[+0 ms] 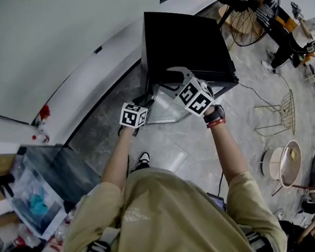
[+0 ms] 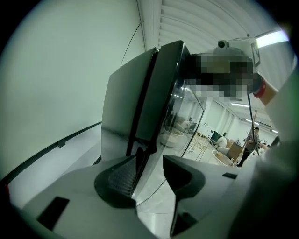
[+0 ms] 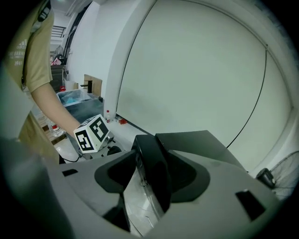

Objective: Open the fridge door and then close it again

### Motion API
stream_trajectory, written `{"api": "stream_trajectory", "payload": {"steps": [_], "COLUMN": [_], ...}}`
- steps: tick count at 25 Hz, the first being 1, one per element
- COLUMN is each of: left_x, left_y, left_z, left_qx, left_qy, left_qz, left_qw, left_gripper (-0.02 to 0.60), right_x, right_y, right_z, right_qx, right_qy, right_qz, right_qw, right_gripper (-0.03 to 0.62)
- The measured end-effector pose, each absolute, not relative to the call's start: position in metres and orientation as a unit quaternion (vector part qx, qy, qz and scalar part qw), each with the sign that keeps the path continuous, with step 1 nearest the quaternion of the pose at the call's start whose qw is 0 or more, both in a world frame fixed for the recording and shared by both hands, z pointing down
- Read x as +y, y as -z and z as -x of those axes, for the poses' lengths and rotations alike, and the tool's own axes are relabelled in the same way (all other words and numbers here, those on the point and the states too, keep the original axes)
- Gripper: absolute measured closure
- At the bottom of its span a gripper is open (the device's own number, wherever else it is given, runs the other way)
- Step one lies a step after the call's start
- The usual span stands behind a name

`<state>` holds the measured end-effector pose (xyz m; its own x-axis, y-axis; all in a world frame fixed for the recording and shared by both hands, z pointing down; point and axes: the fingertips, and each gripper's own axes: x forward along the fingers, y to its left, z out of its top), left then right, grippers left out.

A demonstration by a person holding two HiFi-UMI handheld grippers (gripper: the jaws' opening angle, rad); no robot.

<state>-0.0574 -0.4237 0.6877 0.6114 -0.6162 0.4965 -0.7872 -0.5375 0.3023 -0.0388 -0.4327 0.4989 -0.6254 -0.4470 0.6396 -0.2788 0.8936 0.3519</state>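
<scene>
A small black fridge [image 1: 185,41] stands on the floor against the white wall, its glass door [image 1: 166,109] facing me. My right gripper [image 1: 181,76] is at the door's top edge. In the right gripper view its jaws [image 3: 154,176] stand open with the door's black frame [image 3: 156,172] between them, the pads not pressing it. My left gripper [image 1: 142,104] is lower, at the fridge's left front corner. In the left gripper view it [image 2: 152,176] is open, and the dark door edge [image 2: 142,140] runs down close to its left finger [image 2: 119,179]. I cannot tell whether the door is ajar.
A standing fan [image 1: 254,6] and a person [image 1: 305,37] are behind the fridge on the right. A wire chair [image 1: 282,112] and a round stool [image 1: 287,162] stand to the right, with a cable [image 1: 255,93] across the floor. A grey bin [image 1: 46,184] sits at the left.
</scene>
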Motion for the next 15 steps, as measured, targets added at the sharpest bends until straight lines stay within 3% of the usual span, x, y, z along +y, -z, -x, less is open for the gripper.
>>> {"api": "stream_trajectory", "payload": {"steps": [4,15], "left_x": [-0.4292,-0.4277], "left_y": [-0.6937,-0.6931], "left_z": [0.0551,0.0516], "left_qx": [-0.411,-0.412], "left_qy": [-0.172,-0.212], "left_qz": [-0.857,-0.858], "left_qw": [0.258,0.222], "left_gripper": [0.427,0.460], "right_x": [-0.4330,-0.4338], "right_y": [-0.5024,-0.5049], "right_z": [0.0387,0.0354], "right_qx": [-0.888,-0.881], "right_qy": [0.120,0.121], "right_qz": [-0.198,-0.197], "right_qw": [0.397,0.412], "right_gripper": [0.383,0.407]}}
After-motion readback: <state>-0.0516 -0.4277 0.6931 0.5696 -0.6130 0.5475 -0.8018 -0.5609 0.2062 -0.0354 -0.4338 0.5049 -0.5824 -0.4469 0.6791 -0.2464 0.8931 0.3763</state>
